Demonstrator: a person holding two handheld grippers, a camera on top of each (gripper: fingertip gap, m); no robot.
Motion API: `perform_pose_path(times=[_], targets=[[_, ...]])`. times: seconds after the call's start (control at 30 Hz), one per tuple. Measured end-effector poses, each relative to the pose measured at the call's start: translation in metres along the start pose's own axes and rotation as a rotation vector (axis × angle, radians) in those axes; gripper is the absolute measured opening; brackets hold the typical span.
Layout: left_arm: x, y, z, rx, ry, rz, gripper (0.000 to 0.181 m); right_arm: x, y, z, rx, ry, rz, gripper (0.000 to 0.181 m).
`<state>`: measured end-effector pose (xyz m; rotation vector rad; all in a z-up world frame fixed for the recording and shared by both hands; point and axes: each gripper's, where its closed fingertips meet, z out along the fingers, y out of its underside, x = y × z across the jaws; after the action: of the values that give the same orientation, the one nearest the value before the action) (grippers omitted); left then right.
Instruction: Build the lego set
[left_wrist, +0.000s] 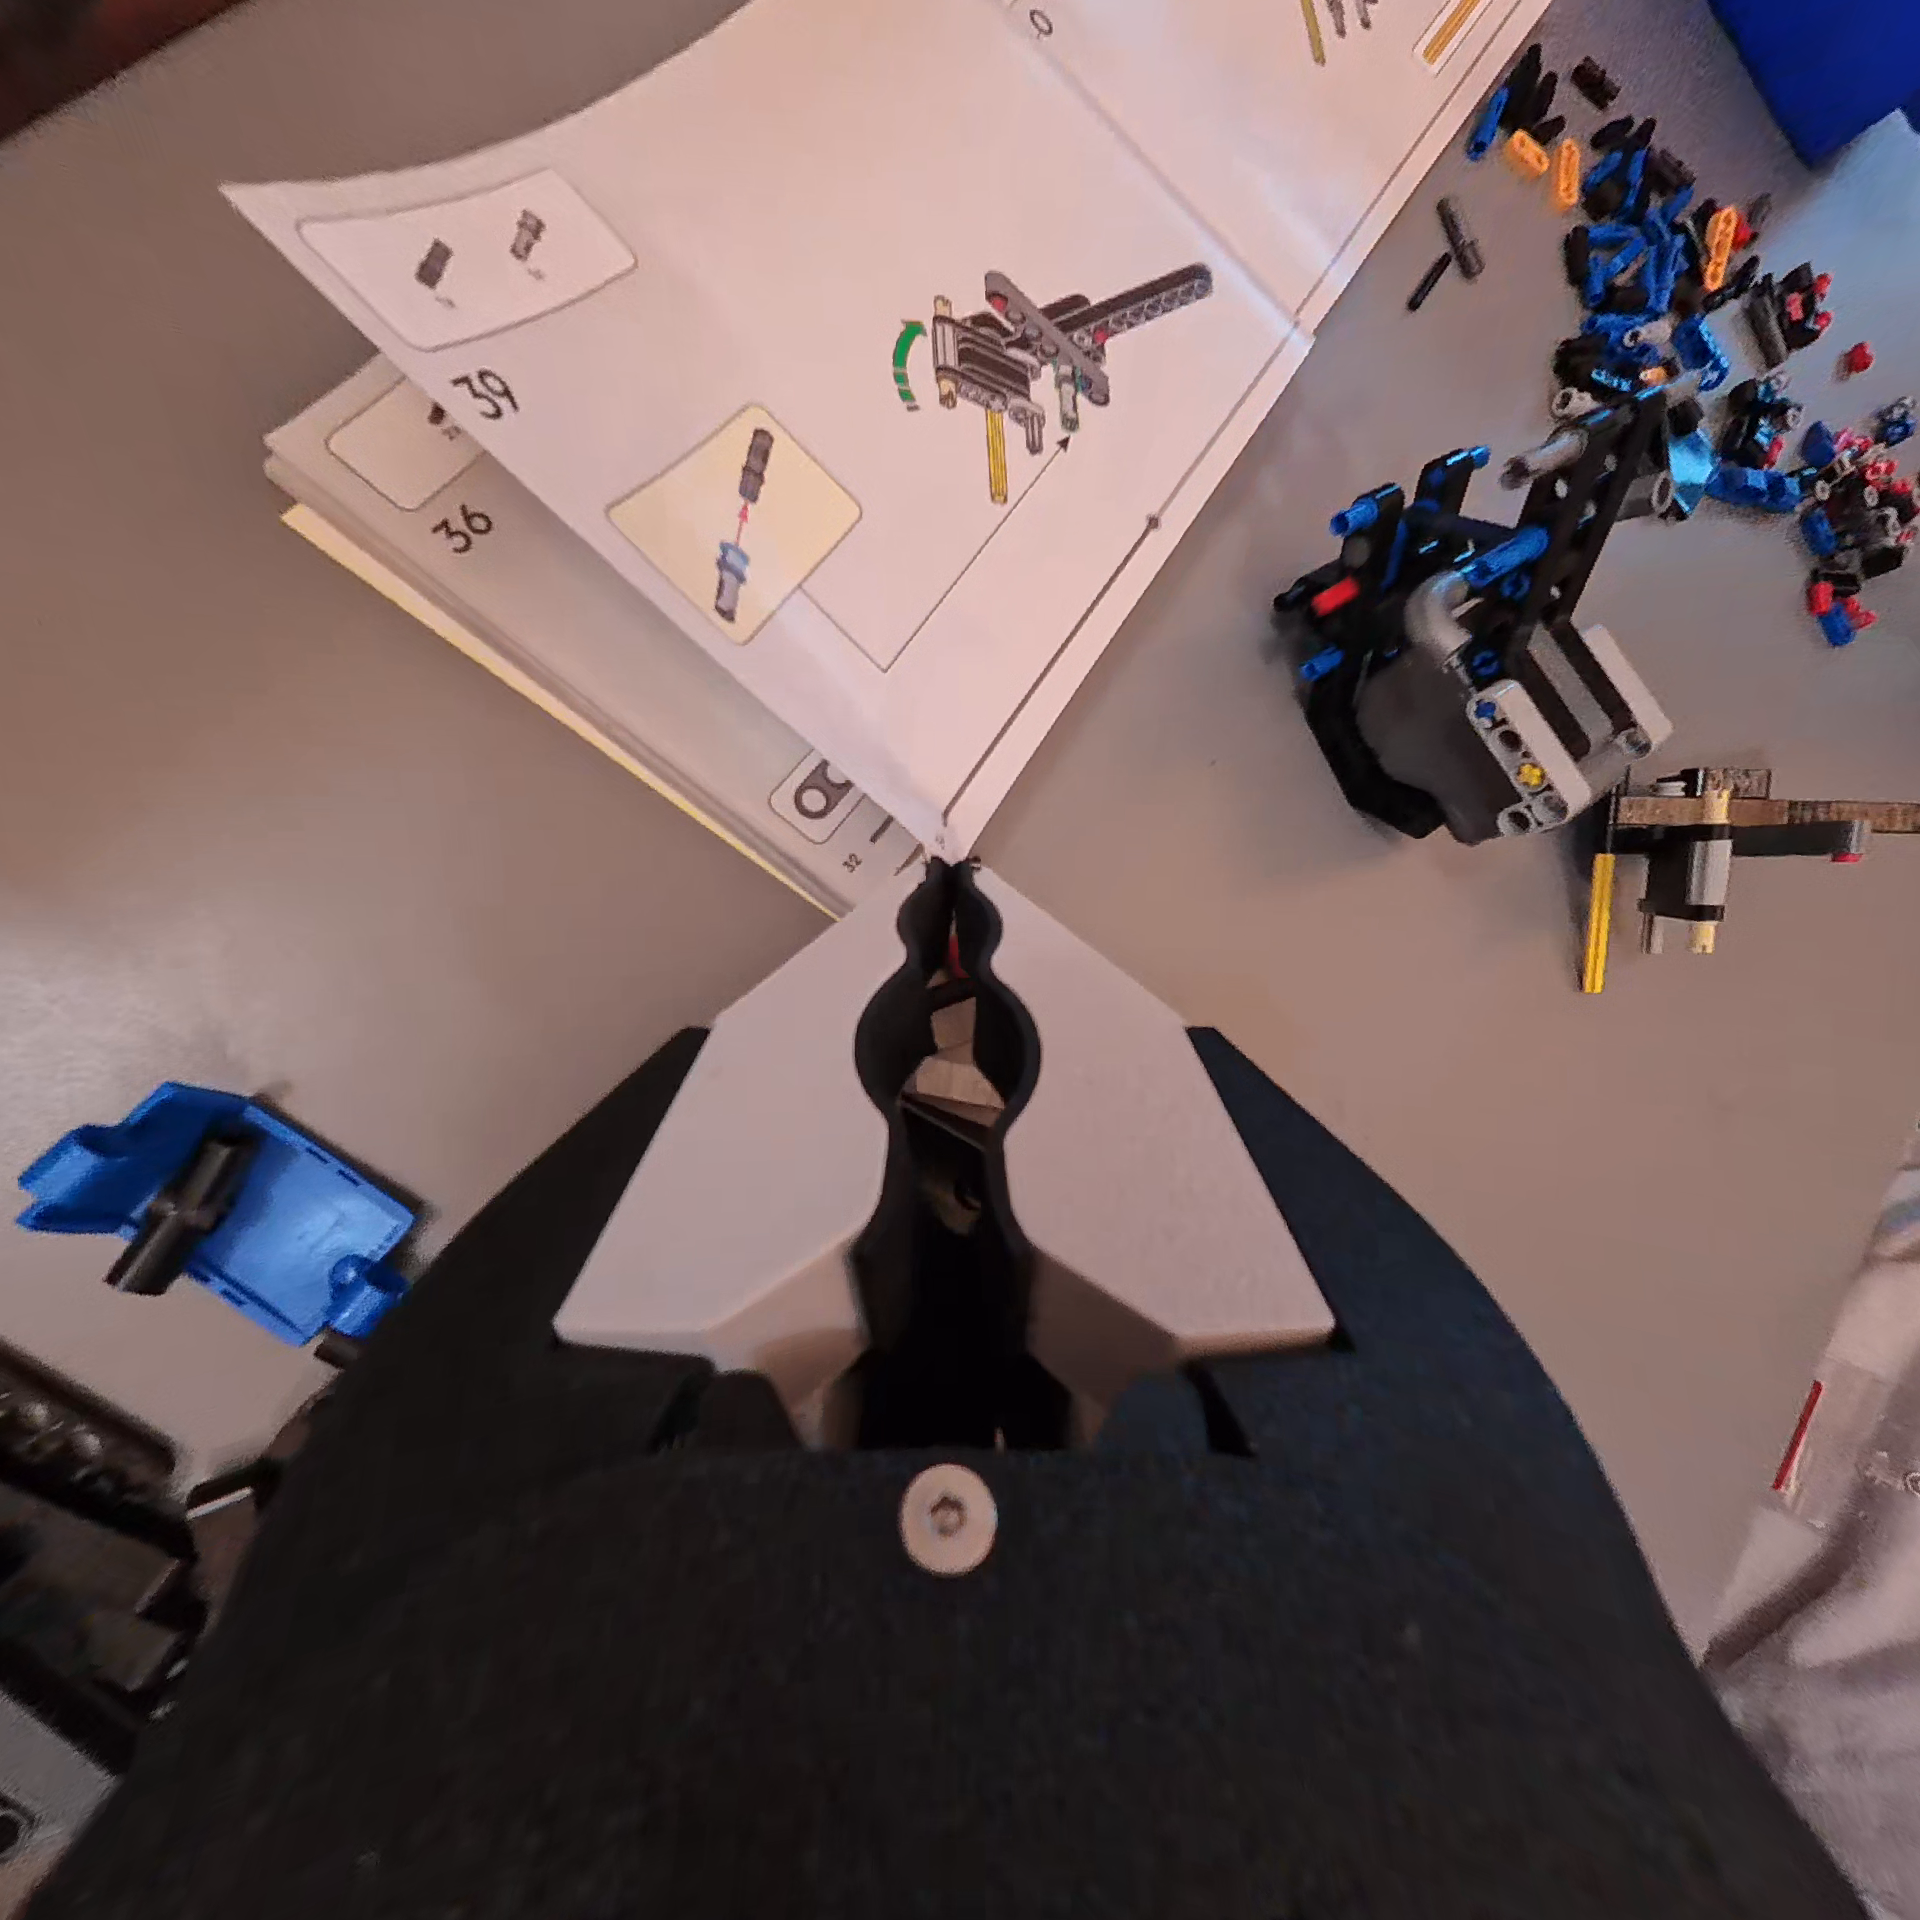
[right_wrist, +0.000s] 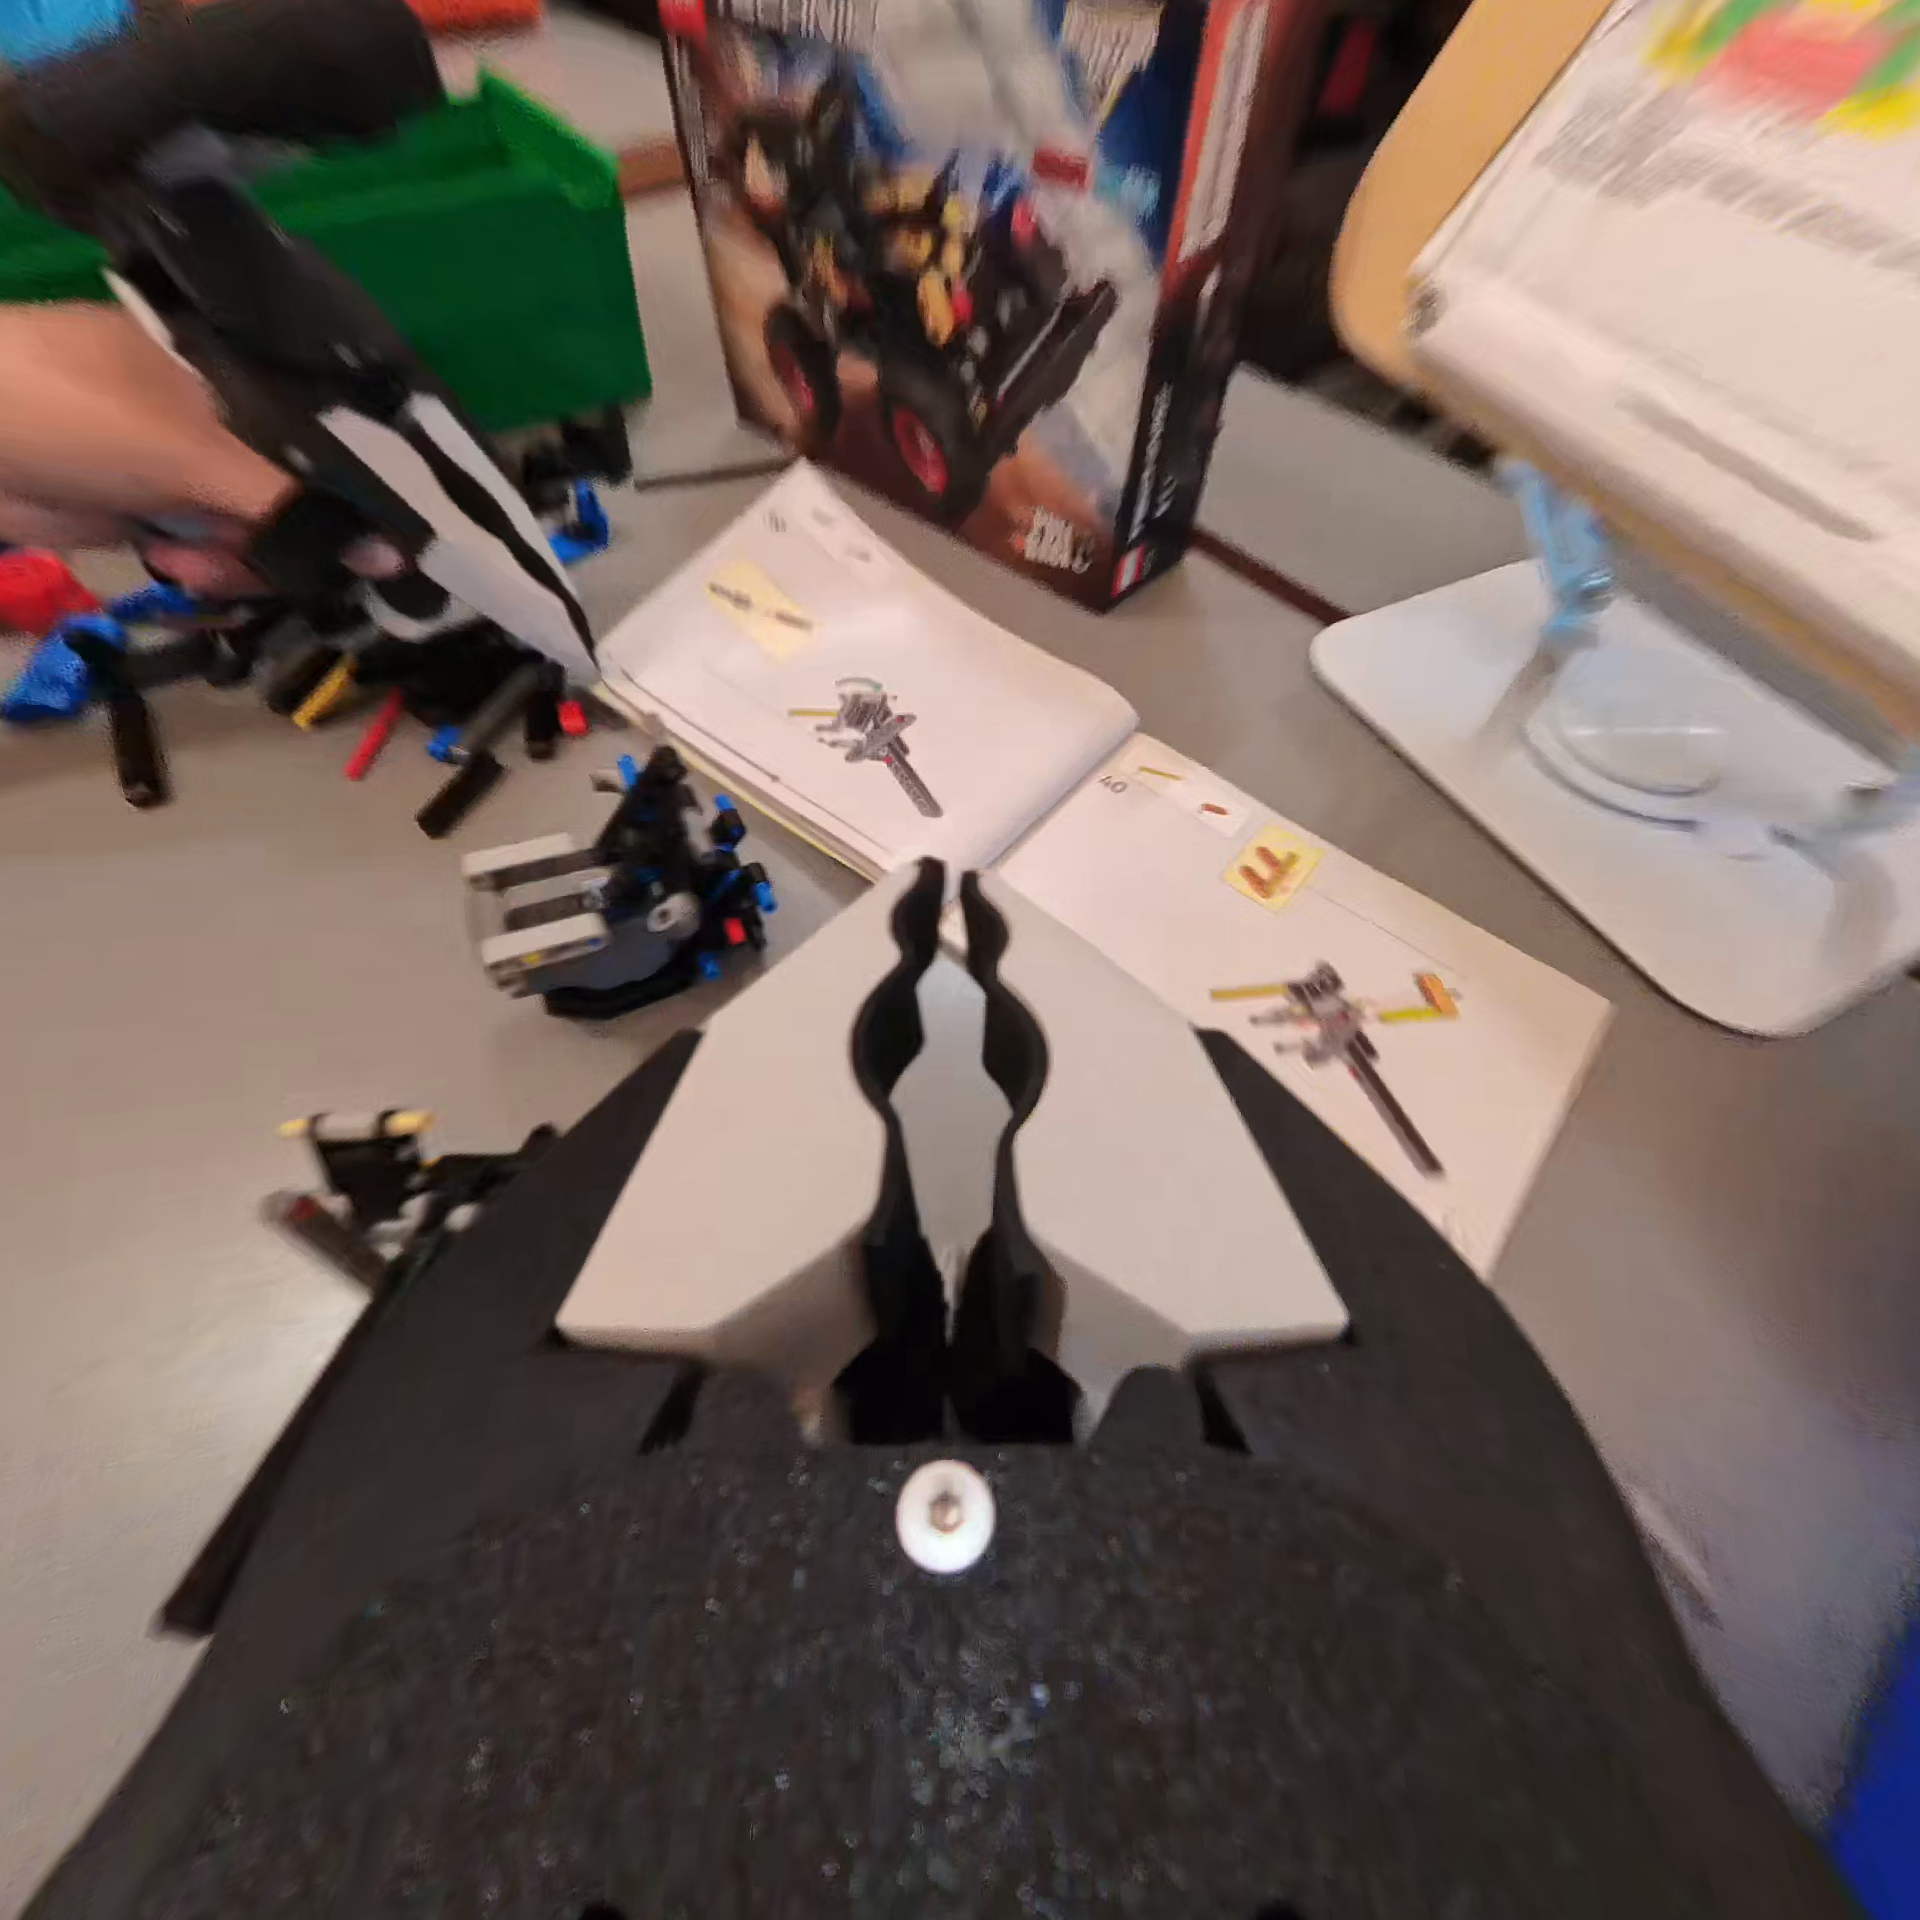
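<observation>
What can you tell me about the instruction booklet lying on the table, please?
The instruction booklet is white paper, open flat on the grey table, its pages printed with coloured build diagrams. The left gripper, shut, pinches the corner of the top left-hand page, which curves up off the stack. The built model sits beside it.

white booklet (left_wrist: 790, 312) | blue-black loose pieces (left_wrist: 1642, 260) | green bin (right_wrist: 468, 239) | grey table (left_wrist: 208, 623)

Instruction booklet (left_wrist: 831, 343) lies between blue panel (left_wrist: 239, 1205) and loose pieces (left_wrist: 1683, 301).
</observation>
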<state>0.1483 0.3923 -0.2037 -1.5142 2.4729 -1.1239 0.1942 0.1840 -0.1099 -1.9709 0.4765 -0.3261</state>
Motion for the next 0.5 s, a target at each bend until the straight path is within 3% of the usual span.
perform_pose_path(times=[0.1,0.2,0.5], targets=[[0.0,0.005,0.0,-0.014,-0.015,0.007,0.0,0.005,0.011,0.062,-0.145,-0.093,-0.071,0.0],[0.001,0.008,-0.002,-0.033,-0.028,0.023,0.0,0.009,0.039,0.098,-0.285,-0.092,-0.159,0.0],[-0.003,0.001,-0.005,-0.046,-0.009,-0.006,0.0,-0.004,0.051,0.109,-0.292,-0.122,-0.184,0.0]])
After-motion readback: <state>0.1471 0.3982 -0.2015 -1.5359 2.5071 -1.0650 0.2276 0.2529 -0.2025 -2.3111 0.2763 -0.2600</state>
